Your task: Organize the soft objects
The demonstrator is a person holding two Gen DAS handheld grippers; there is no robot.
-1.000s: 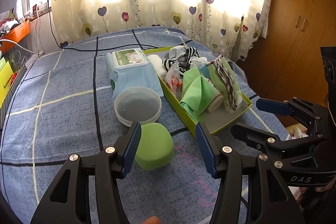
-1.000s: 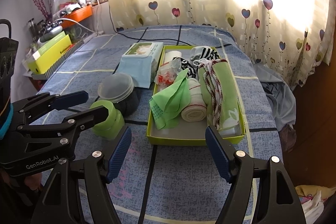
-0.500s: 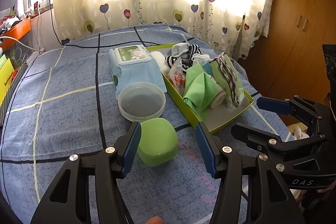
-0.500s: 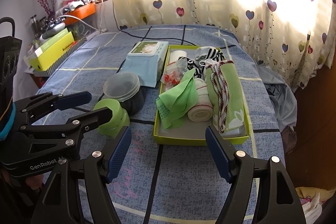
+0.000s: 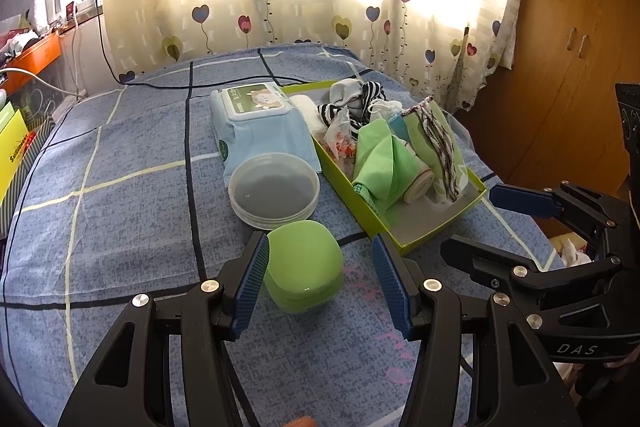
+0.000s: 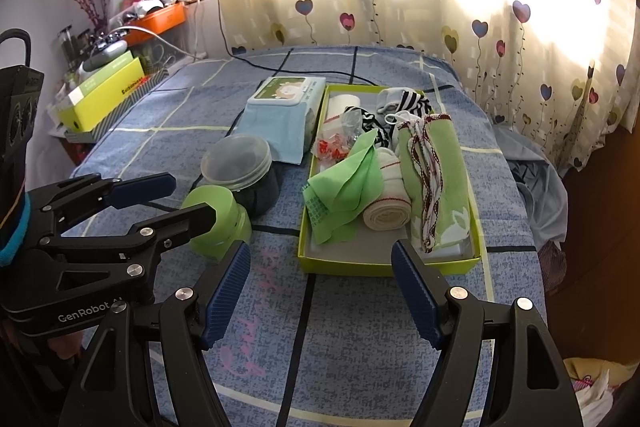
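Observation:
A lime-green tray (image 5: 434, 235) (image 6: 384, 265) on the blue checked bed holds soft things: a green cloth (image 5: 378, 163) (image 6: 344, 183), a rolled bandage (image 5: 418, 183) (image 6: 387, 215), a green towel with a red-and-white cord (image 6: 436, 179), striped socks (image 5: 356, 99) (image 6: 404, 105). A green lidded container (image 5: 303, 265) (image 6: 218, 223) stands left of the tray. My left gripper (image 5: 320, 281) (image 6: 180, 199) is open, and the container sits between its fingers against the left pad. My right gripper (image 6: 320, 297) (image 5: 472, 223) hangs open before the tray's near edge, holding nothing.
A clear round lidded tub (image 5: 274, 191) (image 6: 237, 163) and a blue wet-wipe pack (image 5: 264, 129) (image 6: 282, 115) lie behind the green container. A black cable (image 5: 188, 83) crosses the bed's far end. Yellow box (image 6: 106, 93) at left, wooden wardrobe (image 5: 568, 67) at right, heart-print curtain behind.
Both grippers have drawn back toward the near edge of the bed. The green container now lies further in between my left fingers. Neither gripper has closed.

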